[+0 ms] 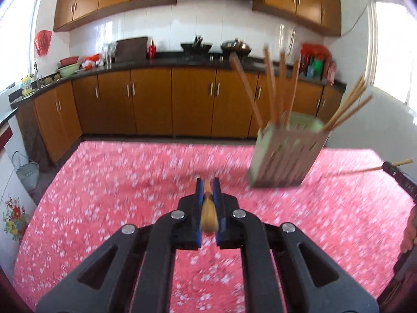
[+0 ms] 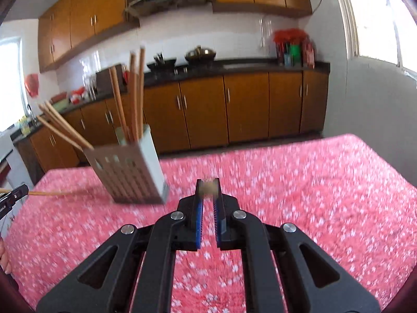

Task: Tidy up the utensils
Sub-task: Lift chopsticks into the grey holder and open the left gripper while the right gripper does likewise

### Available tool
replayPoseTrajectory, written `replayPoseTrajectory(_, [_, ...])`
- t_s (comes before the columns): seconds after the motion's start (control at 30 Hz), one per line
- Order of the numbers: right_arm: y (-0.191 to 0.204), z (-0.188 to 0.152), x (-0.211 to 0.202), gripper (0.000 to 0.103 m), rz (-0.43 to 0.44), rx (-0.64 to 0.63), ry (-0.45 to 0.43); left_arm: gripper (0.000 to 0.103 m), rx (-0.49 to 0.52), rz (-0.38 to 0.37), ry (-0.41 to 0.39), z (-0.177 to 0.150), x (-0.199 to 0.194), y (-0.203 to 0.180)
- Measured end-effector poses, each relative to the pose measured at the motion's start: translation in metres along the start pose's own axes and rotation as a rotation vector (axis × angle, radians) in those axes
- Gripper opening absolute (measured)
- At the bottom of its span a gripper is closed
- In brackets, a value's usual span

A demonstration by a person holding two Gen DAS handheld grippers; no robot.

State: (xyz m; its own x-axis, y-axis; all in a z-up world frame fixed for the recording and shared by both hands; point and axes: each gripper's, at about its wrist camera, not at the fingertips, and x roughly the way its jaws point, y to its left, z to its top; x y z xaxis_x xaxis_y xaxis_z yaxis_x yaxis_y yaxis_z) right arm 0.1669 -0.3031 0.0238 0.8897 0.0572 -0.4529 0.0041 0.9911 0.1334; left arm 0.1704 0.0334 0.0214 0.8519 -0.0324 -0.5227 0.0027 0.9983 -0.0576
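Note:
A pale slotted utensil holder (image 1: 284, 156) stands on the red floral tablecloth (image 1: 117, 182), with several wooden chopsticks (image 1: 271, 86) sticking up out of it. My left gripper (image 1: 207, 185) is shut on a wooden chopstick (image 1: 208, 214) that lies along its blue pads, to the left of the holder. My right gripper (image 2: 208, 186) is shut on a chopstick (image 2: 208, 190) at its fingertips, to the right of the holder (image 2: 127, 172). Each wrist view shows the other gripper at its edge: the right gripper (image 1: 396, 173) and the left gripper (image 2: 14, 195) with its chopstick (image 2: 49, 193).
The table's far edge (image 1: 169, 142) runs just behind the holder. Beyond a strip of floor stand brown cabinets (image 1: 151, 99) under a dark counter with pots, bowls and bottles. A person's hand (image 1: 409, 229) shows at the right edge of the left wrist view.

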Motion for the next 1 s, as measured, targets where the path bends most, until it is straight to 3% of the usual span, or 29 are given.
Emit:
replayPoseTrajectory(0.27, [0.010,0.026,-0.012,0.008,0.031,-0.002,-0.066,0.008,-0.020,-0.063,-0.069,0.029,-0.022,-0.011])
replayPoseTrajectory(0.43, [0.025,0.051,-0.029,0.008,0.130,0.016,-0.114,0.008,-0.014,-0.131,-0.109,0.047,-0.044,-0.020])
replayPoseTrajectory(0.63, [0.050,0.088,-0.057,0.008,0.237,0.012,-0.238,0.008,0.007,-0.199,-0.206,0.075,-0.069,-0.043])
replayPoseTrajectory(0.83, [0.069,0.121,-0.057,0.008,0.255,0.012,-0.344,0.008,-0.011,-0.203,-0.329,0.122,-0.072,-0.066])
replayPoseTrajectory(1.0, [0.078,0.135,-0.036,0.008,0.223,-0.005,-0.373,0.008,-0.035,-0.168,-0.433,0.160,-0.062,-0.081])
